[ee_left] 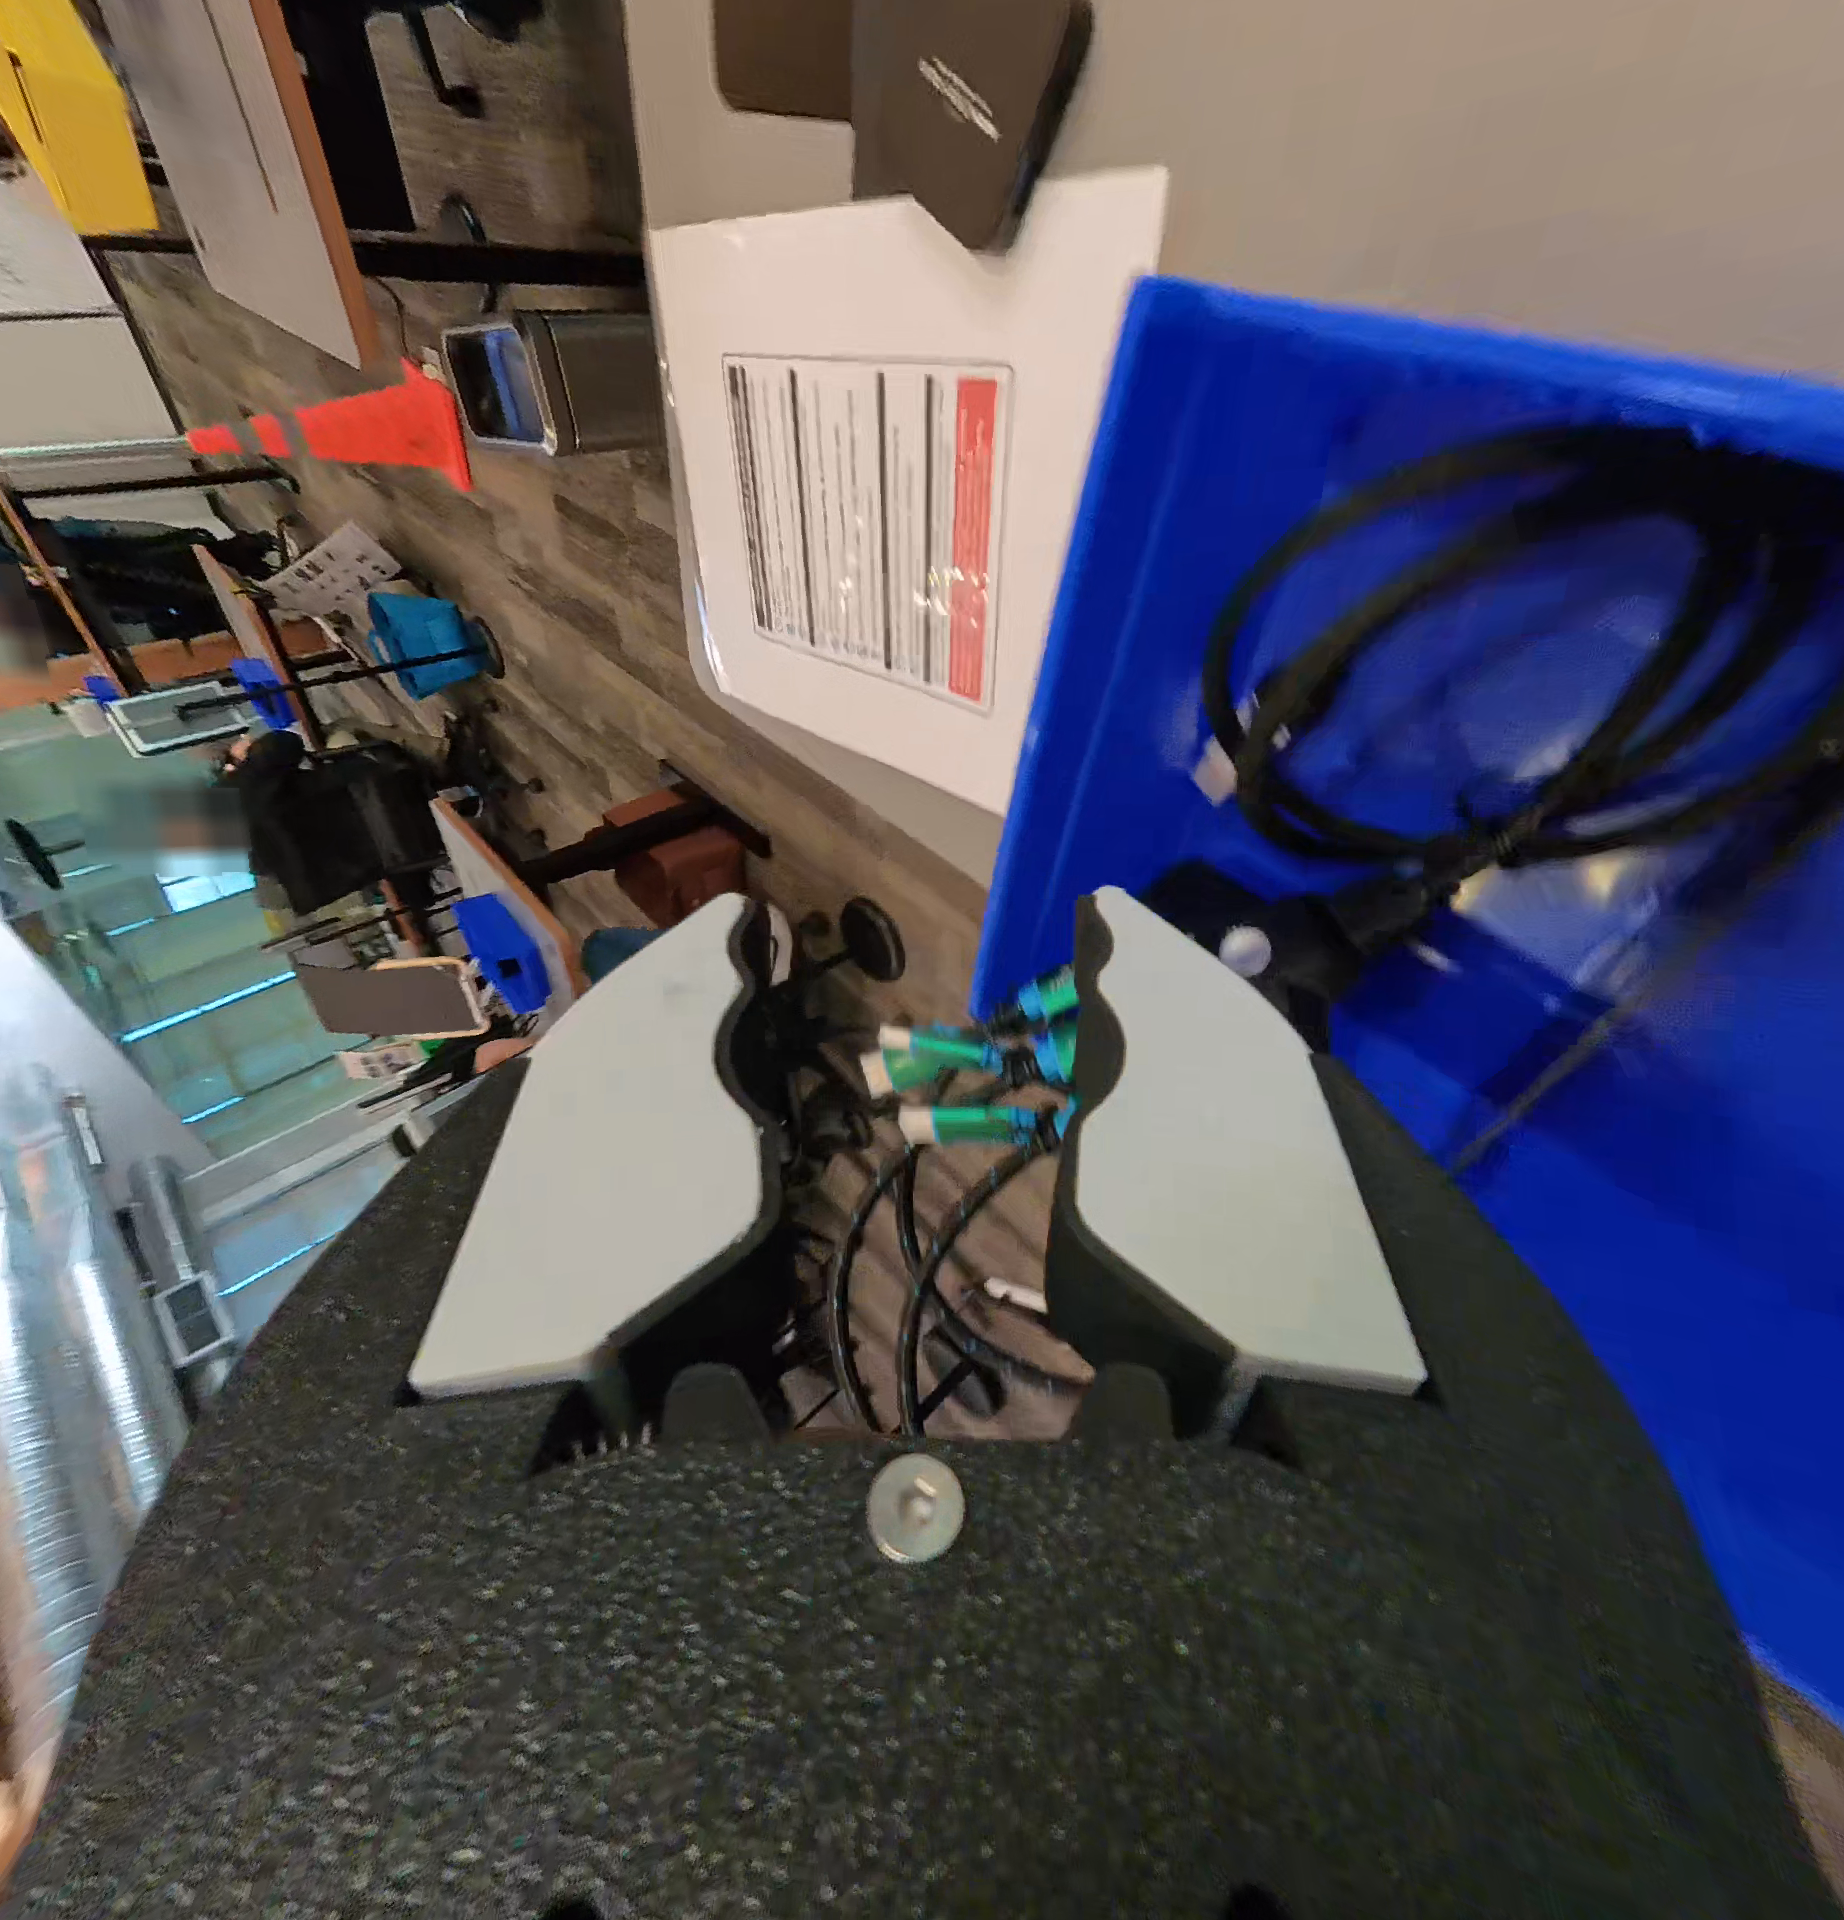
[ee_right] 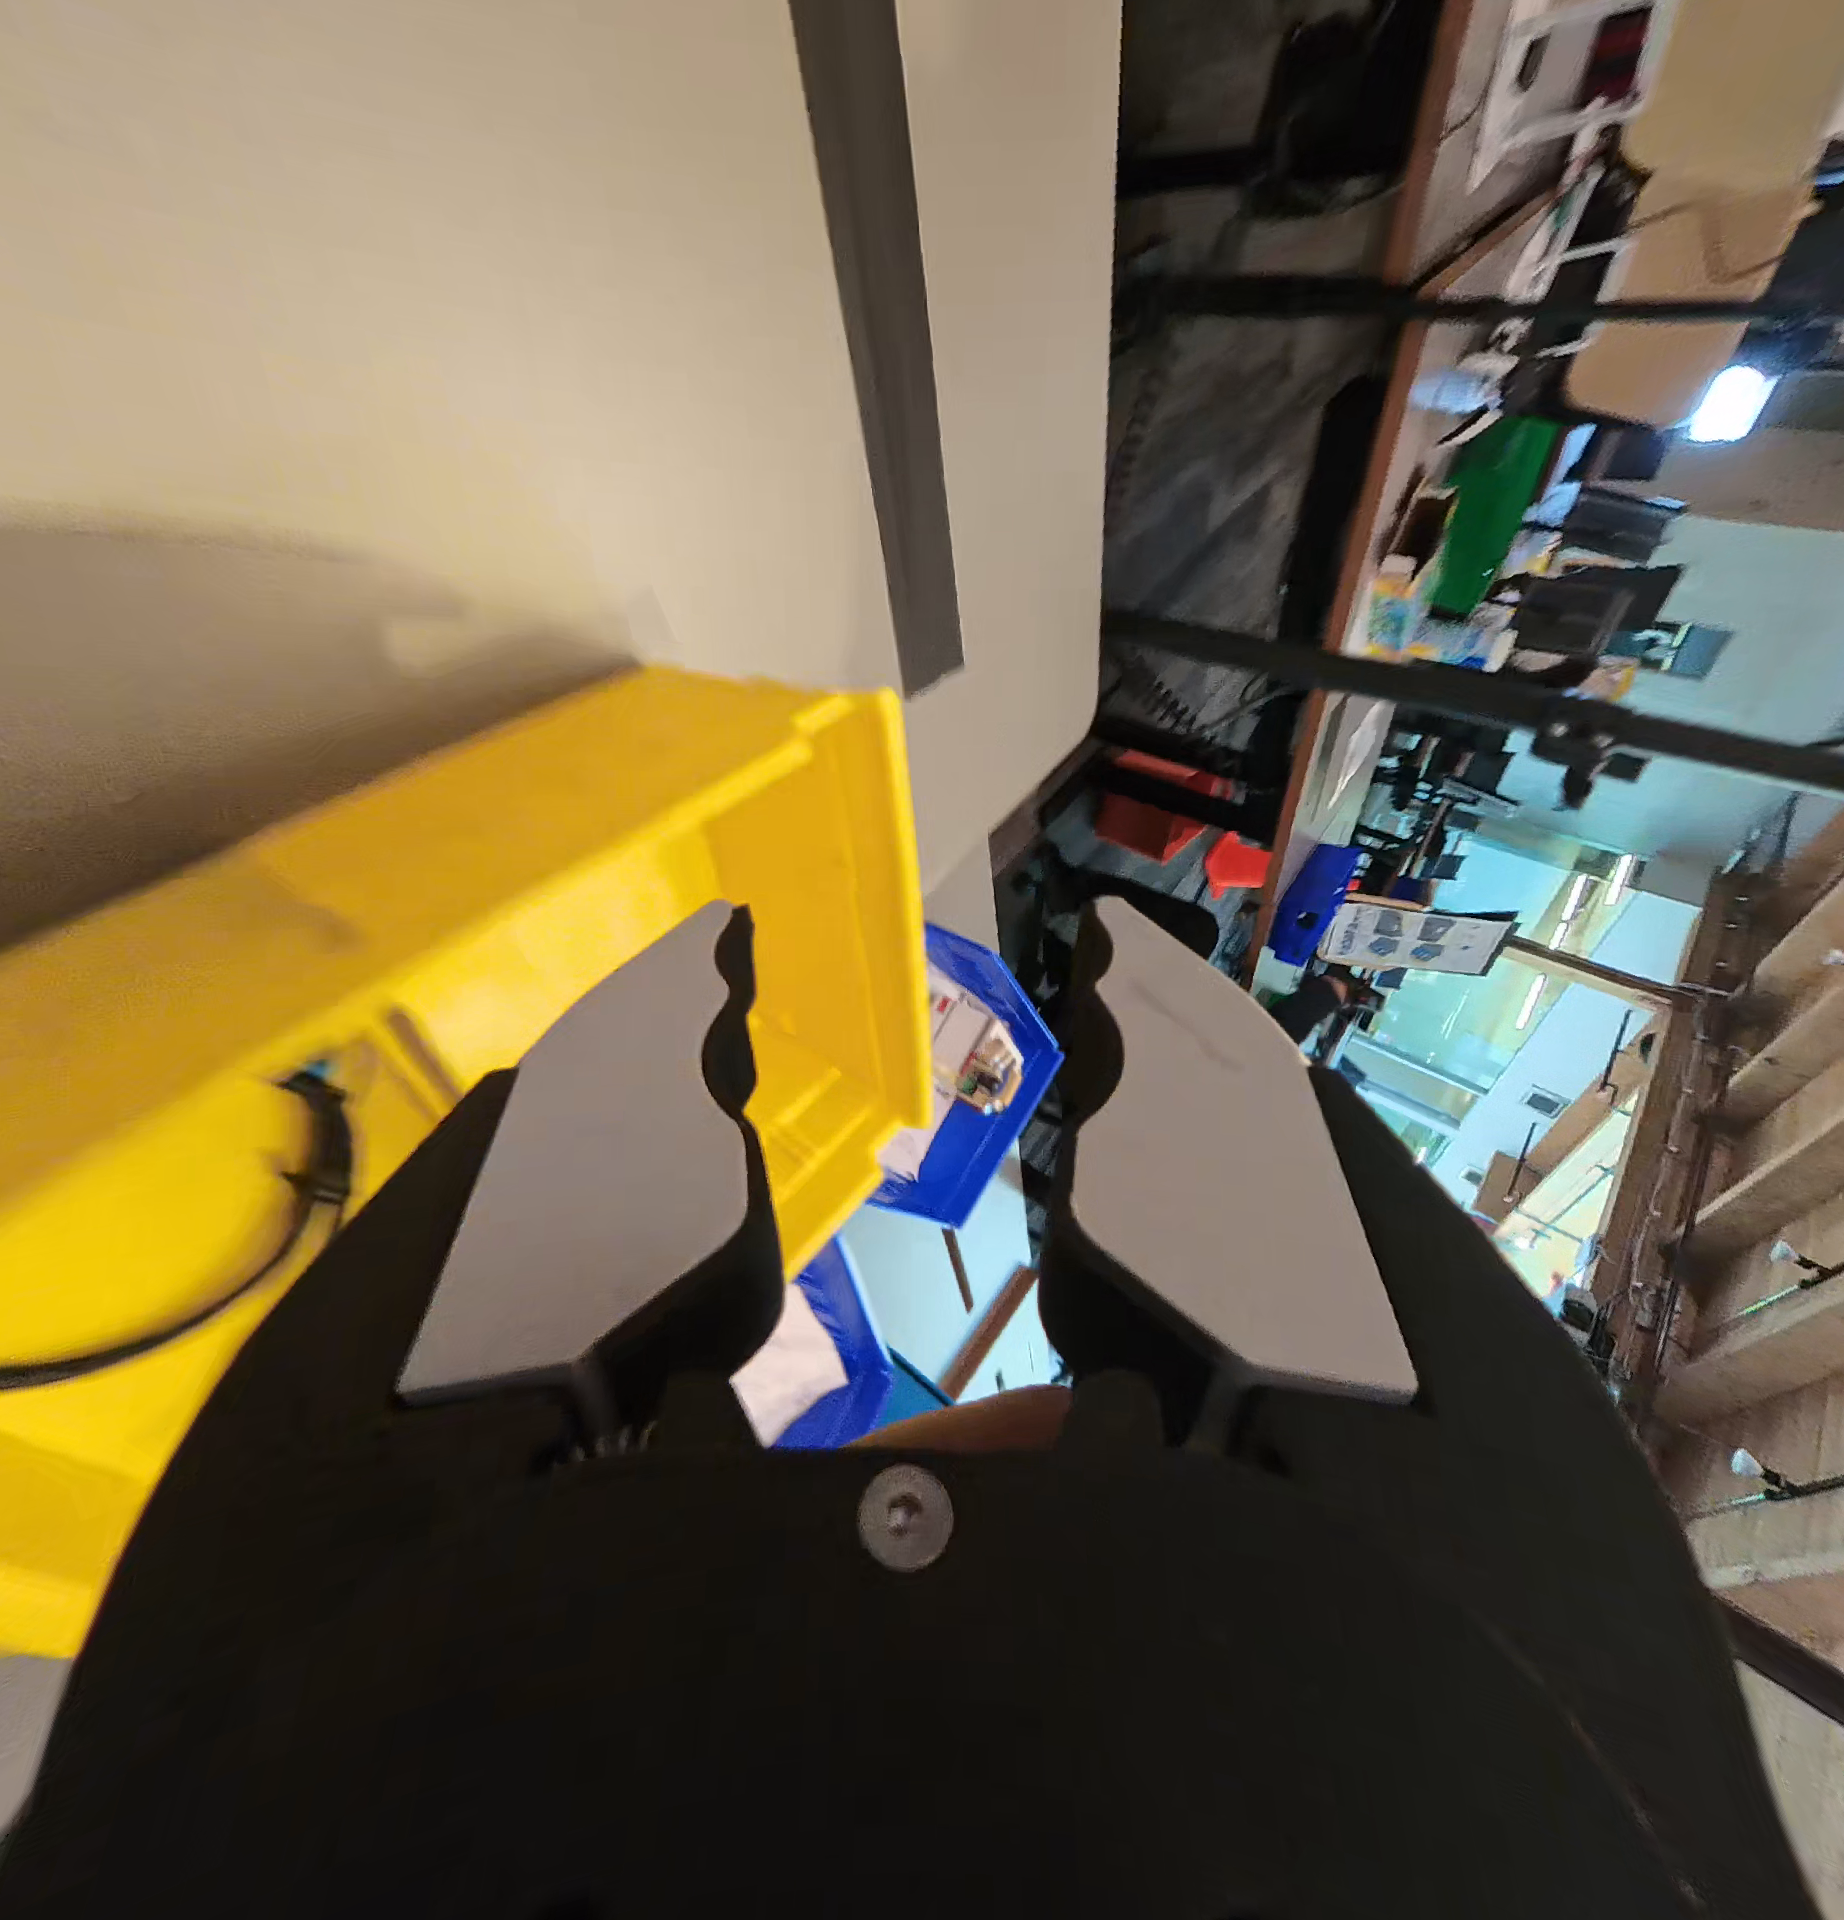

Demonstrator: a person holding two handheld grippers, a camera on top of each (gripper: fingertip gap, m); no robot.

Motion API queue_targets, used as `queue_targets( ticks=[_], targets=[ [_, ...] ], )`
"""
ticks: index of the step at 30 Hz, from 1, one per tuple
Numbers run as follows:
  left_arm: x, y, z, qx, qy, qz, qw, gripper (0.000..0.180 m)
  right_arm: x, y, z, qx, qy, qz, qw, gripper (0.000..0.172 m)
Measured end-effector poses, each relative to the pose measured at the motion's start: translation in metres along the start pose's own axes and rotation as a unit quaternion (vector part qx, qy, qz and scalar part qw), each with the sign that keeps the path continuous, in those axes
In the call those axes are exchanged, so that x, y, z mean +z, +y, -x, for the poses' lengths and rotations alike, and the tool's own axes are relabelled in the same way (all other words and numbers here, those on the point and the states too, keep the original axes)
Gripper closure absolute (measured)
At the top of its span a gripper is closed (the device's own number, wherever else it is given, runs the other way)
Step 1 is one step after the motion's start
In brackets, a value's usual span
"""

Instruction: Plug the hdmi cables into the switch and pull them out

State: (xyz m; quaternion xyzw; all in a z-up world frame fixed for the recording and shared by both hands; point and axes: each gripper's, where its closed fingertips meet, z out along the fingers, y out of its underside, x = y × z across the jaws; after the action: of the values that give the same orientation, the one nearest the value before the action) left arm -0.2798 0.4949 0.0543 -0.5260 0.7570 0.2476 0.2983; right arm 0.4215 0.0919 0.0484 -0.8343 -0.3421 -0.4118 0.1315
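Cable bundle (ee_left: 959, 1081) betw open L tool (ee_left: 913, 935); R tool (ee_right: 913, 935) open.

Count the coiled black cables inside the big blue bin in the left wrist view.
1: a coiled black cable against the blue bin wall. More may be hidden beyond the frame.

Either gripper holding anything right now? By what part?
Neither. Left gripper open, teal-tipped cables loose between its fingers. Right gripper open beside the yellow bin.
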Motion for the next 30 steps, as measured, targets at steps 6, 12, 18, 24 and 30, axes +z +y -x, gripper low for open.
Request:
queue_targets(
  ticks=[6,12,18,24,30],
  targets=[
    [-0.002,0.033,-0.042,0.098,0.009,0.068,0.993,0.116,-0.060,-0.093,0.093,0.038,0.030,-0.065,0.997,0.122],
    [0.022,0.062,-0.064,0.199,0.004,0.110,0.974,0.114,-0.054,-0.157,0.175,0.051,-0.031,-0.155,0.986,0.124],
    [0.033,0.072,-0.086,0.210,0.053,0.064,0.974,0.124,-0.027,-0.164,0.207,0.090,-0.085,-0.162,0.979,0.126],
    [0.057,0.084,-0.082,0.265,0.026,0.084,0.960,0.121,-0.015,-0.176,0.205,0.118,-0.081,-0.192,0.971,0.137],
    [0.069,0.081,-0.076,0.297,0.004,0.080,0.951,0.129,-0.011,-0.185,0.204,0.131,-0.080,-0.220,0.963,0.144]
  ],
)
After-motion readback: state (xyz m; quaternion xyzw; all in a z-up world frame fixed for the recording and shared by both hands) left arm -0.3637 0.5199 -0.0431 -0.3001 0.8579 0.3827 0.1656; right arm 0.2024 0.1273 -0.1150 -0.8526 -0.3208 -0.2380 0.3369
